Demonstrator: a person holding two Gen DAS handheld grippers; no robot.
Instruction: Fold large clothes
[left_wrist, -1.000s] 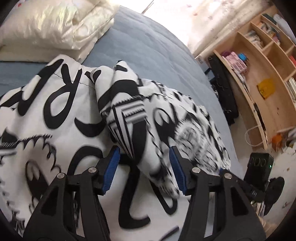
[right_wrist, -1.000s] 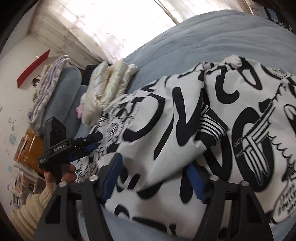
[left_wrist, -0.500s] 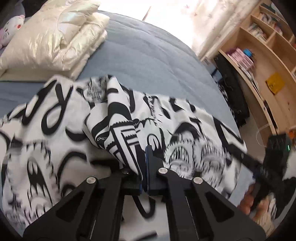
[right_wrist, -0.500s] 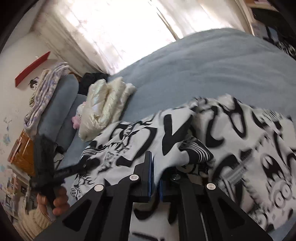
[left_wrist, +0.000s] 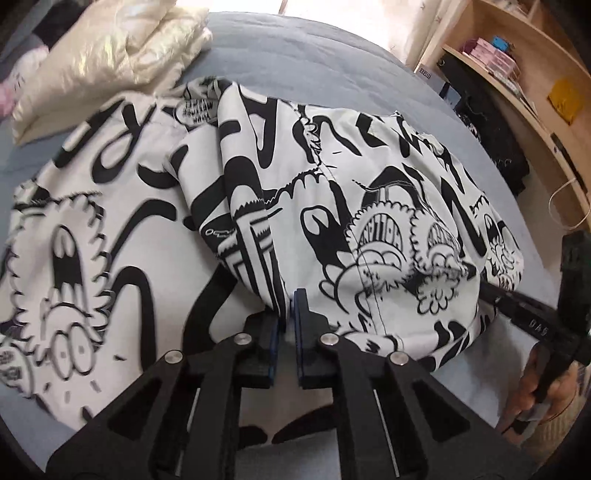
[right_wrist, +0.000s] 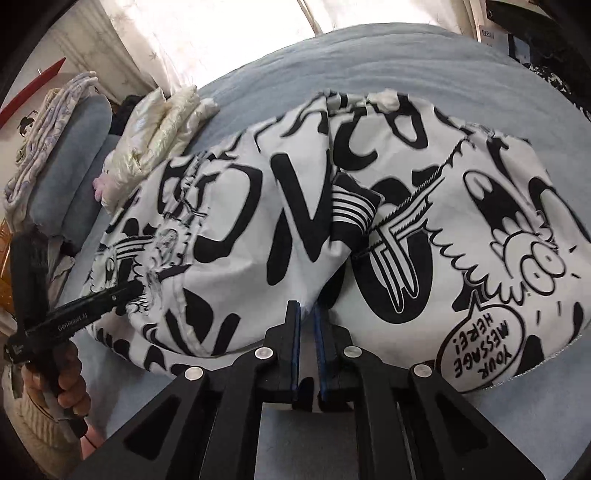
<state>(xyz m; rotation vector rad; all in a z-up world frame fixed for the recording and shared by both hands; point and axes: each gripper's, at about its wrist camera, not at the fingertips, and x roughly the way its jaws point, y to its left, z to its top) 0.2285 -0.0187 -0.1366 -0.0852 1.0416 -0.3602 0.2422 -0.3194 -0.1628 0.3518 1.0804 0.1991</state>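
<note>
Pointing steeply down at the bed (left_wrist: 332, 55), the left gripper (left_wrist: 287, 314) has its two blue-padded fingers pinched together on a raised fold of the black-and-white printed garment (left_wrist: 369, 206), the cloth caught between the pads near its bunched middle ridge. In the right wrist view the right gripper (right_wrist: 306, 321) tilts down the same way, its jaws drawn narrow with a fold of the same garment's near edge nipped between them.

One garment lies spread across the blue-grey bed cover, crumpled into a hump between the two grippers, with a speech bubble reading "YOUR MESSAGE HERE!" printed near its right edge in the right wrist view. Two grippers are in use, each seen from the other's camera: the right one comes in low at the right of the left wrist view, a hand (left_wrist: 535, 391) wrapped round its handle, and the left one comes in at the left of the right wrist view, gripped by a hand (right_wrist: 55, 380) in a cream knitted sleeve (right_wrist: 26, 417).

One folded cream quilt (left_wrist: 110, 48) sits on the bed just beyond the garment. One wooden shelf unit (left_wrist: 535, 74) stands beside the bed.
</note>
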